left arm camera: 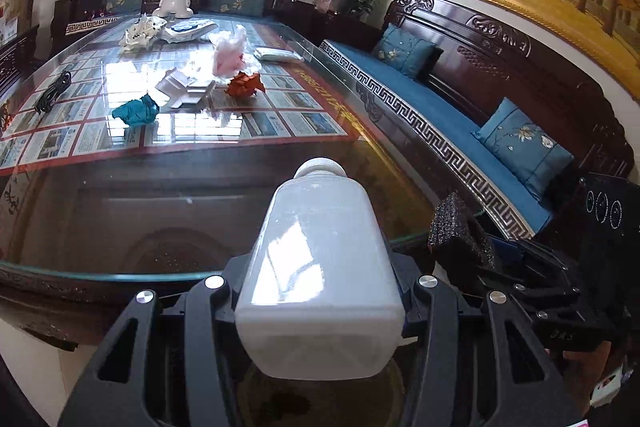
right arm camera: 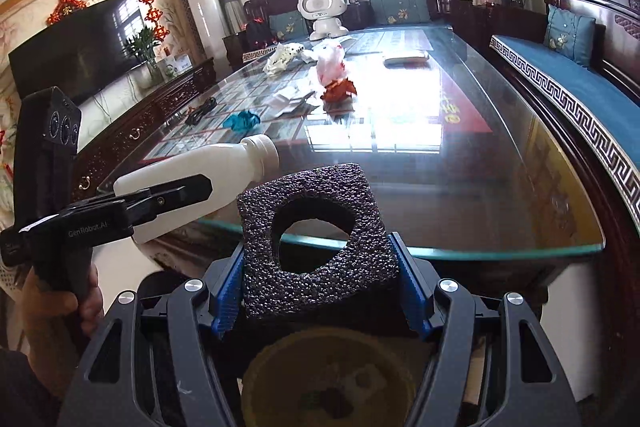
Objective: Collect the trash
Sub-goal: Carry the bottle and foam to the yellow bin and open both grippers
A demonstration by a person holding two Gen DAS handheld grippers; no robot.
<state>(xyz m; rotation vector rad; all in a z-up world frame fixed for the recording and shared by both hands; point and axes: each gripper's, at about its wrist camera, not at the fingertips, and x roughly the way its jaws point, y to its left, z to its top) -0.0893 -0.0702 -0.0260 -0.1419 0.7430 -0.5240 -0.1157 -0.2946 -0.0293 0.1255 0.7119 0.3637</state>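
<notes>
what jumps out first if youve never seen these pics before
Each gripper already holds something: the left gripper is shut on a capped white plastic bottle, and the right gripper clamps a black foam block with a hole through it. Beyond them, crumpled trash lies on the glass tabletop, with orange paper and teal paper brightest.

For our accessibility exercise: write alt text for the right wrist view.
The right gripper is shut on a black foam block with a round hole, held before the glass table. At left, the left gripper clamps a white capped bottle. Crumpled teal and orange wrappers lie farther along the table.
</notes>
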